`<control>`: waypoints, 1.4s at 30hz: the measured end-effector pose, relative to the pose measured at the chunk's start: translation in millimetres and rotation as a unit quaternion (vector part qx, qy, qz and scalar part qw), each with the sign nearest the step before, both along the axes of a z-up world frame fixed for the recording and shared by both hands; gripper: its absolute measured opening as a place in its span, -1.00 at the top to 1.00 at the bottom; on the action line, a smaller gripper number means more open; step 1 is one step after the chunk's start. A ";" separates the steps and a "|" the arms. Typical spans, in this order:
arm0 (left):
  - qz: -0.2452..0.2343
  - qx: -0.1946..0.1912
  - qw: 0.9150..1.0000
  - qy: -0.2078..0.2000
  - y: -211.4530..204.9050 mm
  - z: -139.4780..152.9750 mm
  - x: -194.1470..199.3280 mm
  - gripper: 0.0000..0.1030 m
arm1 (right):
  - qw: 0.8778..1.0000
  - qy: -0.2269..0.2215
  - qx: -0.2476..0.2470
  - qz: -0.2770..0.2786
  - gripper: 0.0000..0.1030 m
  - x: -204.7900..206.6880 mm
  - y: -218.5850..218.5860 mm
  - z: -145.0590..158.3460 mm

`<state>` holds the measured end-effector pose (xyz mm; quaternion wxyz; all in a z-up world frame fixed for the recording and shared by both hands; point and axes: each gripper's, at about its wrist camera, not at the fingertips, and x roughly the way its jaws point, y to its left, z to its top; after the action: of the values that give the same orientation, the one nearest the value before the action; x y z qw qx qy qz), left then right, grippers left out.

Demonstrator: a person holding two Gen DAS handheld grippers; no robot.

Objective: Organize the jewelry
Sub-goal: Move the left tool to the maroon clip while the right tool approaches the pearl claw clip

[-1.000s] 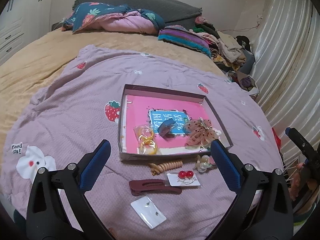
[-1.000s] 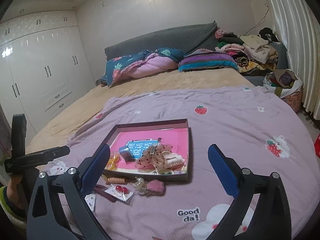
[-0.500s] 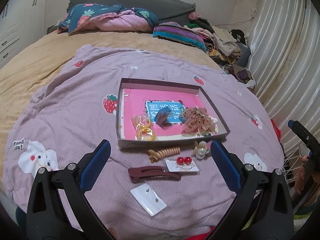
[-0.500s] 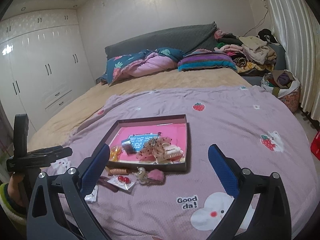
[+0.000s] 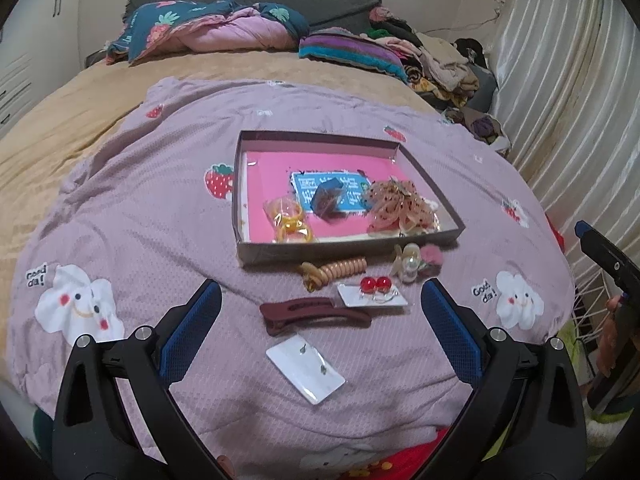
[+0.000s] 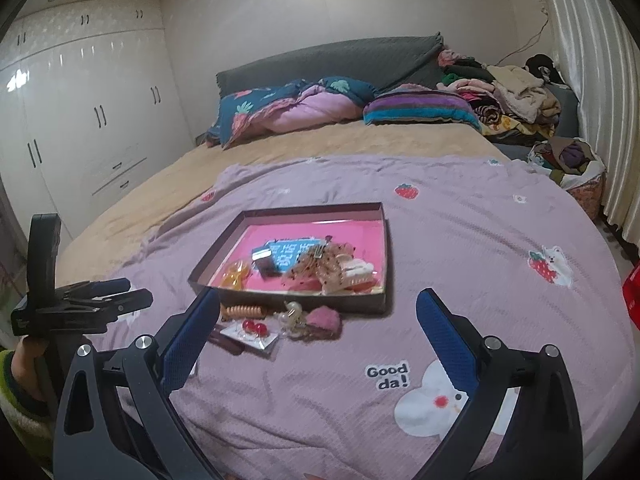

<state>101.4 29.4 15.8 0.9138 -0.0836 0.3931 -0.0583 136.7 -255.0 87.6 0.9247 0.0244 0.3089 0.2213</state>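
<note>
A shallow dark box (image 5: 436, 184) (image 6: 386, 248) with a pink floor lies on the purple blanket. It holds yellow rings (image 5: 290, 222), a small dark blue box (image 5: 328, 198) and a dotted peach bow (image 5: 398, 204). In front of it lie a spiral hair tie (image 5: 334, 270), a pearl clip (image 5: 408, 266), a card with red ball earrings (image 5: 374, 292) (image 6: 254, 330), a maroon hair clip (image 5: 314, 312) and a white stud-earring card (image 5: 306, 362). My left gripper (image 5: 320, 320) hovers open above these loose pieces. My right gripper (image 6: 318, 330) is open too, nothing between its fingers.
The purple blanket (image 5: 160, 240) (image 6: 480, 260) covers a tan bed with pillows (image 5: 216, 28) and a clothes pile (image 5: 436, 60) at the head. Curtains (image 5: 580, 100) hang on the right, white wardrobes (image 6: 80, 120) on the left. A hand (image 6: 24, 364) holds the other gripper.
Both cameras have drawn back and risen slightly, so the box and loose pieces sit farther off and higher in view. Nothing on the blanket has moved; both grippers stay open.
</note>
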 end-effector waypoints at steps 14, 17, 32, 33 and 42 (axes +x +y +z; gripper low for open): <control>-0.010 0.018 0.999 0.036 2.9 -32.0 -1.4 -0.81 | 0.999 0.035 -0.020 0.031 -0.90 -0.2 21.7 -28.3; -0.014 0.023 0.999 0.045 2.8 -39.3 0.5 -0.81 | 0.998 0.049 -0.022 0.037 -0.90 2.1 26.5 -36.7; -0.033 0.027 0.997 0.070 -3.9 -61.0 10.0 -0.81 | 0.995 0.075 -0.038 0.053 -0.90 10.1 43.6 -63.8; -0.034 0.026 0.996 0.073 -4.3 -63.1 11.3 -0.81 | 0.995 0.078 -0.037 0.054 -0.90 11.0 44.1 -65.9; -0.035 0.033 0.995 0.092 -4.9 -81.9 26.0 -0.81 | 0.992 0.104 -0.025 0.065 -0.73 23.9 51.0 -83.5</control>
<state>127.4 24.4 -66.1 0.8736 -0.0442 0.4796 -0.0697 160.6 -204.1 4.1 0.8713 0.0040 0.4102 0.2694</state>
